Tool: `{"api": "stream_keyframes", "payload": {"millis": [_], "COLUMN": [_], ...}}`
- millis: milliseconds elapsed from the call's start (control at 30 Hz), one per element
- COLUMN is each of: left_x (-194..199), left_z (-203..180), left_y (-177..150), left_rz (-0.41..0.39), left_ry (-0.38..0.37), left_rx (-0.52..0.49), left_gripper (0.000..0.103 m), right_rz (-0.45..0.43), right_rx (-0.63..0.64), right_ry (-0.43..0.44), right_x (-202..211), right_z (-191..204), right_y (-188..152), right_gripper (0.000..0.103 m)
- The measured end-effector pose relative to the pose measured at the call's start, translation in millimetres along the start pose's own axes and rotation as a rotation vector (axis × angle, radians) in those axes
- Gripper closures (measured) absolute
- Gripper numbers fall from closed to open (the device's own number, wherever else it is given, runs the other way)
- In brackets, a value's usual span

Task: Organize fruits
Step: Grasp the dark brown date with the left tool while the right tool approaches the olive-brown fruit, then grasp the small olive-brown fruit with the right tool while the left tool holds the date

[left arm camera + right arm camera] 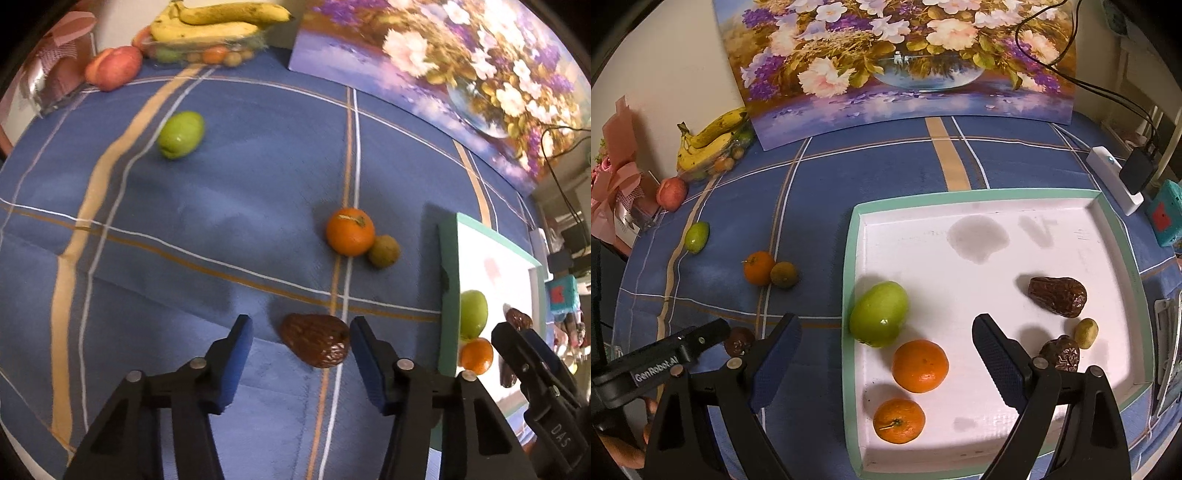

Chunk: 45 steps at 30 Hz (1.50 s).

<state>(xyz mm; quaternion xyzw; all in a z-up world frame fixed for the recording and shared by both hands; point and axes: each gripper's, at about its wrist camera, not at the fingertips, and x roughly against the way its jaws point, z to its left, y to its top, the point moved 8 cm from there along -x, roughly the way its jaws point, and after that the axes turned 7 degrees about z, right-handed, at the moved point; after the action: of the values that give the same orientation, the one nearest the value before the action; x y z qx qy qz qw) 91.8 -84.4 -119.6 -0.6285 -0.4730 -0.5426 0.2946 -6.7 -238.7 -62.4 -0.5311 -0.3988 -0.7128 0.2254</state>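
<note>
My left gripper is open, its blue pads either side of a brown date on the blue cloth, not touching it. Farther off lie an orange, a small brownish fruit touching it, and a green fruit. My right gripper is open and empty over the white tray, which holds a green fruit, two oranges, two dates and a small yellowish fruit.
Bananas over a clear container of small fruits and a red apple sit at the far left corner. A flower painting leans against the wall. A white power strip with cables lies at the right.
</note>
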Motion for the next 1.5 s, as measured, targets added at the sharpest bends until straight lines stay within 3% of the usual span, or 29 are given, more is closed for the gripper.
{"api": "stream_keyframes", "payload": {"millis": [233,667,967,1333,1400,1467,1500], "left_x": [-10,-6,30,63,63,63,63], "left_z": [-11,-11,12,44,47,48,49], "left_y": [2,1,12,27,30,33,34], "left_rz": [0.028,0.016,-0.093,-0.198,-0.202,-0.203,-0.204], "left_ry": [-0.022,-0.044,-0.047,-0.065,-0.075,-0.085,-0.090], "left_rx": [-0.024,-0.040,0.032,0.137,0.147,0.155,0.158], "left_gripper": [0.056,0.058,0.058,0.058,0.058,0.058,0.058], "right_rz": [0.007,0.010,0.001,-0.082,-0.079,-0.076,-0.071], "right_rx": [0.006,0.008,0.013,0.033,0.048,0.057,0.061], "right_ry": [-0.009,-0.018,-0.015,0.088,0.117,0.144,0.152], "right_x": [-2,-3,-3,10,9,6,4], "right_z": [-1,-4,-3,27,38,45,49], "right_y": [-1,-1,-1,17,20,23,24], "right_gripper": [0.009,0.009,0.009,0.009,0.011,0.021,0.031]}}
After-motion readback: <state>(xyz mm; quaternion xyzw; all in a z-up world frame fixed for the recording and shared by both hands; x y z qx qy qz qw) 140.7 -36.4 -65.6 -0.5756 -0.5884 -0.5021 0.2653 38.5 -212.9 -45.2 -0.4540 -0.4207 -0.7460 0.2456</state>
